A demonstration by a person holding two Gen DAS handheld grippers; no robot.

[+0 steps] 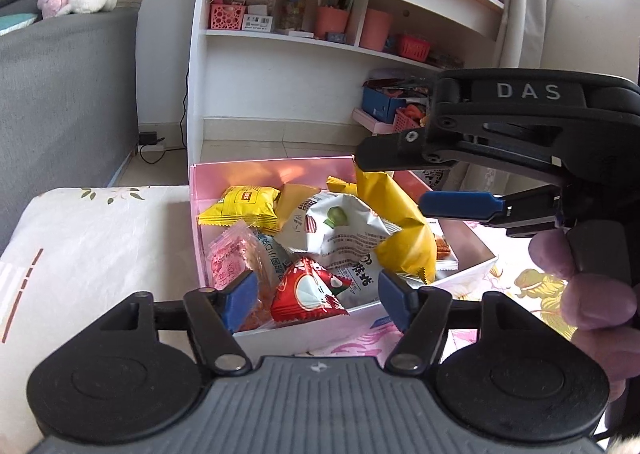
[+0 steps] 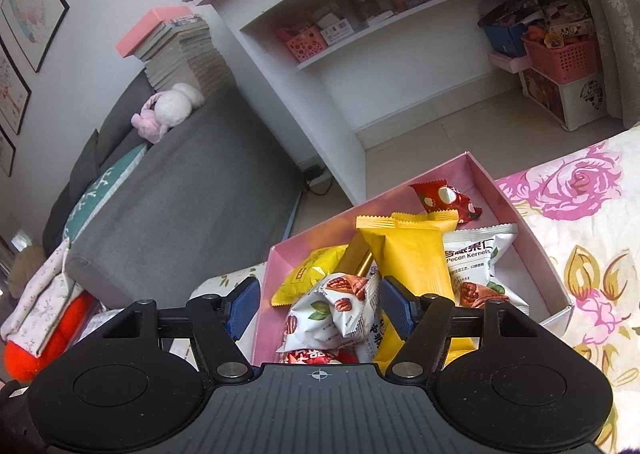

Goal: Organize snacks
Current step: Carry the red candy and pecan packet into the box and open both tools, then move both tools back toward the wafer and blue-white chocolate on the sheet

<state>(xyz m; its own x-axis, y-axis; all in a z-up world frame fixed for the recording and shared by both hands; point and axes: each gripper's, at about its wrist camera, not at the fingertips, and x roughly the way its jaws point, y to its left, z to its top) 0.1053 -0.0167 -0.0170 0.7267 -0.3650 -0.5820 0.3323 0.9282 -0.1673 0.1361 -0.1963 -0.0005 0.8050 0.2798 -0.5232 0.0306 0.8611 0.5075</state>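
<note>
Here we see both grippers parted and empty over the pink box (image 1: 200, 190) on the floral cloth (image 2: 592, 254): left gripper (image 1: 316, 294), right gripper (image 2: 316, 304); snack packets (image 1: 340, 230) piled inside.

**Two wrist views over one snack box**

Each fisheye camera rides a hand-held gripper, looking forward and downward along its fingers, close above the pink box (image 1: 276, 170) of snacks. The left view faces the white shelf (image 1: 288, 38) squarely; the right view is tilted. Both share box, shelf and grey sofa (image 2: 192, 190).
</note>
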